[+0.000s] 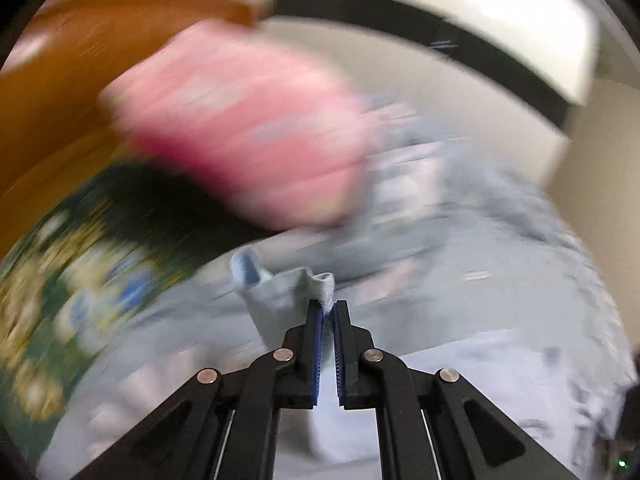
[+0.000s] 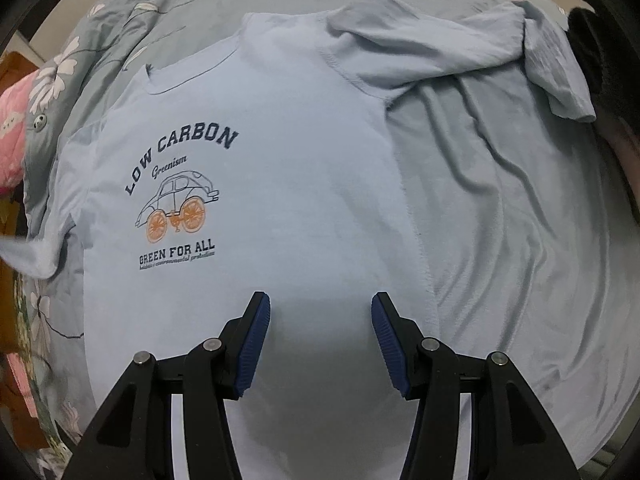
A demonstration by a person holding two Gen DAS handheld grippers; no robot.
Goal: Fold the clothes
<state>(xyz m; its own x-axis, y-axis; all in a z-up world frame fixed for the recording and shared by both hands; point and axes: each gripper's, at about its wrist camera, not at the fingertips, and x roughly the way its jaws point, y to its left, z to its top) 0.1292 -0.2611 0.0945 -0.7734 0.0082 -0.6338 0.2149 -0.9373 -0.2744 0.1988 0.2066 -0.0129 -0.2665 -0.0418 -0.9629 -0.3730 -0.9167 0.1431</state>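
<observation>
A light blue T-shirt (image 2: 304,184) printed "LOW CARBON" with a car drawing lies spread on a grey-blue floral bedsheet (image 2: 120,36). Its right side is folded over onto the body, showing the duller inside. My right gripper (image 2: 320,308) hovers open over the shirt's lower middle, with nothing between its fingers. In the left wrist view my left gripper (image 1: 329,308) is shut on a bunched edge of the T-shirt (image 1: 280,288), lifted off the bed. That view is heavily motion-blurred.
A pink quilted bundle (image 1: 240,132) lies beyond the left gripper and shows at the left edge as a pink bundle (image 2: 12,136) in the right wrist view. A dark green floral cloth (image 1: 60,280) and an orange-brown surface (image 1: 60,80) lie to the left. A white wall with a black band (image 1: 420,28) stands behind.
</observation>
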